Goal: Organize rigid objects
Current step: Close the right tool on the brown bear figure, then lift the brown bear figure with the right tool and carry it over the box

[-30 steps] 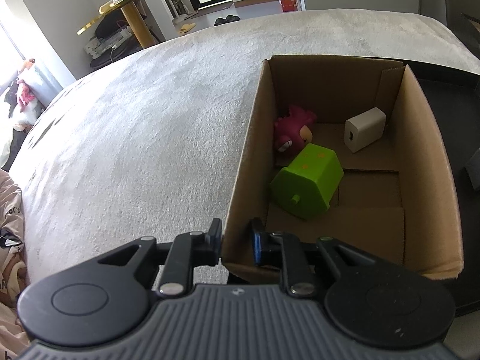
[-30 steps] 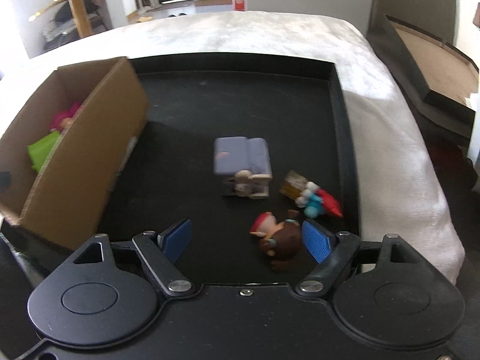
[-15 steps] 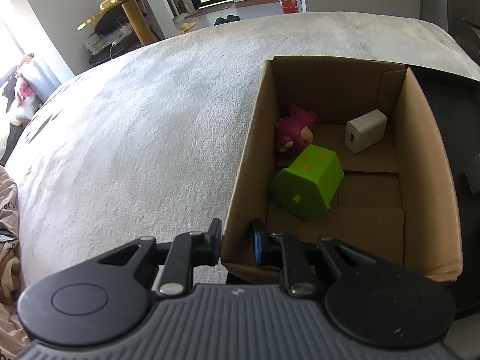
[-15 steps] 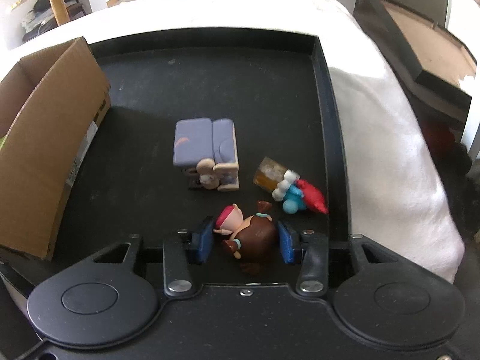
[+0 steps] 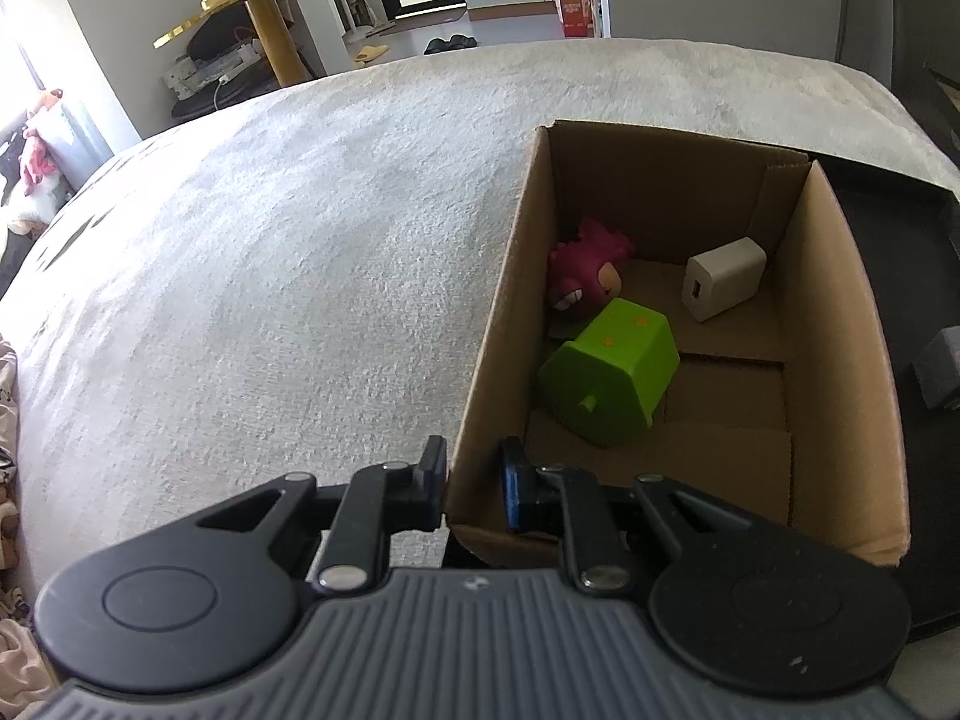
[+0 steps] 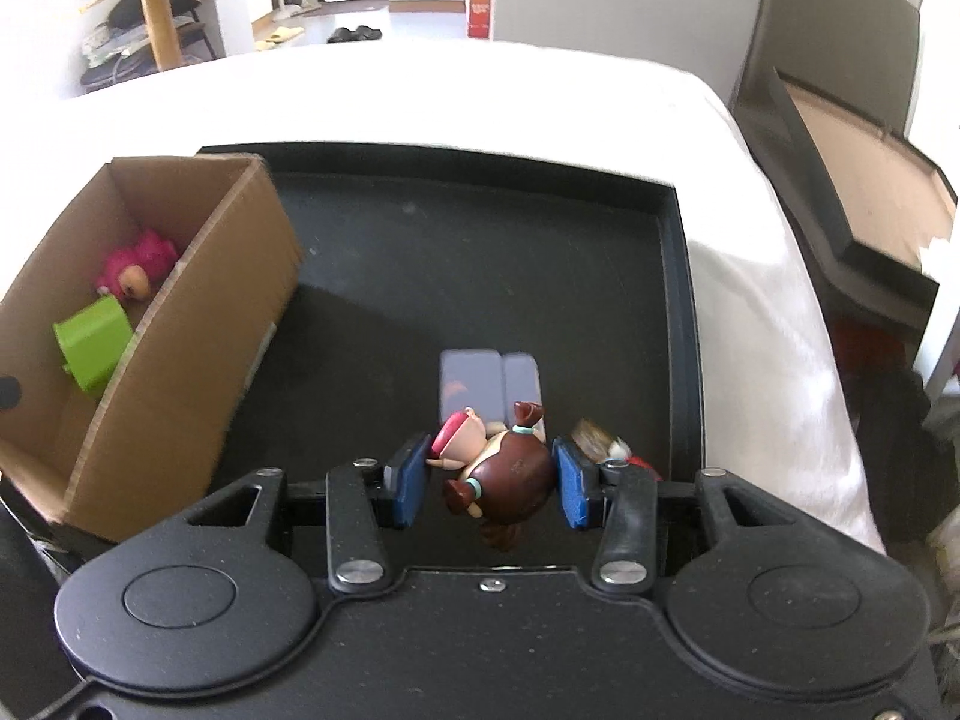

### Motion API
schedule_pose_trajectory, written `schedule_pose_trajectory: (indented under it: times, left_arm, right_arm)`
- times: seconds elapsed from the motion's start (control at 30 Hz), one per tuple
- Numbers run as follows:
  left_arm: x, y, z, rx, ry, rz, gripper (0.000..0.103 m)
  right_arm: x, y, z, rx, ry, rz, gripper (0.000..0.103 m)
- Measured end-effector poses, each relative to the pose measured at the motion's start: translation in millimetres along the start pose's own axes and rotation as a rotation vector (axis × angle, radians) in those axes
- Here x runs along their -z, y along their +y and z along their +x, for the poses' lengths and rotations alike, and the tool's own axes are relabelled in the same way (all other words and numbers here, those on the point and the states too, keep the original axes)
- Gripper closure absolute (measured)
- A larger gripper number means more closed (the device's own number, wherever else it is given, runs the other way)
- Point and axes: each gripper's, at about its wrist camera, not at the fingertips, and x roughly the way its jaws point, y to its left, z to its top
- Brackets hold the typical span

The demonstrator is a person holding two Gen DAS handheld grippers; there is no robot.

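My left gripper (image 5: 474, 480) is shut on the near left wall of the open cardboard box (image 5: 498, 324). Inside the box lie a pink spiky toy (image 5: 588, 276), a green block (image 5: 612, 378) and a white charger (image 5: 723, 285). In the right wrist view my right gripper (image 6: 489, 477) is shut on a brown-haired doll figure (image 6: 510, 468), held a little above the black tray (image 6: 480, 252). Under it on the tray are a lilac sofa toy (image 6: 486, 381) and a small red and white figure (image 6: 606, 441), partly hidden by the right finger. The box (image 6: 198, 312) stands at the tray's left.
The tray and box rest on a white fuzzy blanket (image 5: 270, 270). A dark framed board (image 6: 852, 192) leans at the right of the bed. A gold table (image 5: 264, 18) and floor clutter are far behind.
The right gripper's jaws closed on the doll figure and lifted it off the tray, and more of the box came into that view. The left gripper kept its hold on the box wall.
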Motion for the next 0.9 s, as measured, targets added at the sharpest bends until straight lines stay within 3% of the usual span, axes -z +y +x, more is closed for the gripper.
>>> schedule_pose_trajectory:
  times: [0.9]
  left_arm:
    - [1,20,2,0.103,-0.001,-0.103,0.089]
  right_arm:
    - [-48,79,-31,-0.053,-0.068,-0.161,0.059]
